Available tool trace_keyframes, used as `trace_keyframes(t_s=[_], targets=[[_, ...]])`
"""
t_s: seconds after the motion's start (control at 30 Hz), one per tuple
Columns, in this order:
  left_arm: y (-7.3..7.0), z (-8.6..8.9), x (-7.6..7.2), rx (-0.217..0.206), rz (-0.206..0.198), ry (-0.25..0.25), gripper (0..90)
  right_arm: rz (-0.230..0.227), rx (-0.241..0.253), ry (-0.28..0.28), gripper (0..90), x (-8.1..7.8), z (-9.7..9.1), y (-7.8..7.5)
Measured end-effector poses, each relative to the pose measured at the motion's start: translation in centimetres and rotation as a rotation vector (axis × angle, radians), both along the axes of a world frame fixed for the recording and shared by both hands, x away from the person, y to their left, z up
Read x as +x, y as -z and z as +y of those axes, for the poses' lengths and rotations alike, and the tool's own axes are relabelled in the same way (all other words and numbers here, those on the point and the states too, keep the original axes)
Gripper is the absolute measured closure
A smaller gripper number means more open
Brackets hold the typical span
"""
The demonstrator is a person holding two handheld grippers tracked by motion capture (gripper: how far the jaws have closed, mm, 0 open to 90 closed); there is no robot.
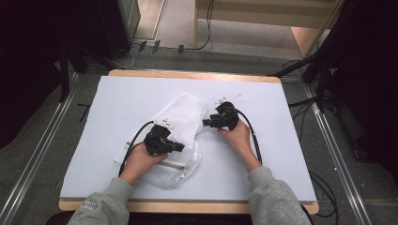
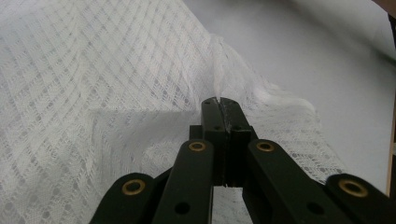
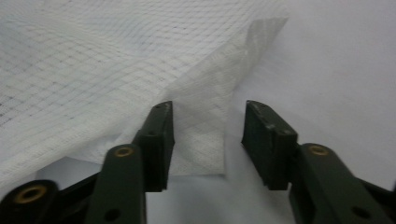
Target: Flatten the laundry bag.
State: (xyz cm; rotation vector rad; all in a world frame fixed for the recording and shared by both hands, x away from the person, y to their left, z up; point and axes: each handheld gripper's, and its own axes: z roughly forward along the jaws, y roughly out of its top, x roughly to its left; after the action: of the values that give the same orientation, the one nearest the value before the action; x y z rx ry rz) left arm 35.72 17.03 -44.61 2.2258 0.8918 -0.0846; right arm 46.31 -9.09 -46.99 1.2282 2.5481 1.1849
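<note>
Left to right, high view. Bench (image 1: 281, 154) covered by a white sheet, wooden edge visible at the near and far sides. White mesh bag (image 1: 185, 115) lying left of centre, running diagonally from the near left toward the far middle; zip strip along its near end.

Left gripper (image 1: 177, 146) over the near part of the bag, held in the left hand (image 1: 141, 161), cable looping off toward the near left. Grey sleeve at the bottom edge. In the left gripper view (image 2: 219, 105): jaws pressed fully together, a raised fold of the mesh bag (image 2: 93, 93) pinched at the tips, netting tented upward from the pinch and spread on both sides.

Right gripper (image 1: 206, 123) at the far right edge of the bag, jaws pointing left toward it, held in the right hand (image 1: 237, 136), cable trailing down along the forearm. In the right gripper view (image 3: 208, 126): jaws standing well apart, a folded corner of the mesh bag (image 3: 93, 65) lying between them, close against the left-hand jaw, clear of the right-hand one; no pressure on the cloth. Bare white bench surface (image 3: 336, 70) beyond.

Dark floor and metal rails to either side of the bench.
</note>
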Motion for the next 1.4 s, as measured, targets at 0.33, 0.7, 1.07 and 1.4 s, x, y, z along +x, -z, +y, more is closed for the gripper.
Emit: trace_keyframes(t_s=[0.33, 0.7, 1.07, 1.4], targets=[[-1.3, 1.6, -0.3, -0.065, 0.006, -0.012, 90.0, 0.009, -0.003, -0.005, 90.0, 0.0, -0.3, -0.9], [-3.5, 4.7, -0.5, -0.118, -0.023, -0.054, 90.0, -0.005, 0.054, 0.045, 90.0, 0.6, -4.2, -3.7], [-1.9, 3.1, 0.1, -0.115, 0.033, -0.019, 84.9, -0.047, 0.001, 0.103, 90.0, 2.1, -4.3, -3.1], [-3.2, 5.4, 0.4, -0.109, 0.008, -0.073, 72.5, -0.061, 0.027, 0.120, 77.2, 1.9, -4.6, -4.2]])
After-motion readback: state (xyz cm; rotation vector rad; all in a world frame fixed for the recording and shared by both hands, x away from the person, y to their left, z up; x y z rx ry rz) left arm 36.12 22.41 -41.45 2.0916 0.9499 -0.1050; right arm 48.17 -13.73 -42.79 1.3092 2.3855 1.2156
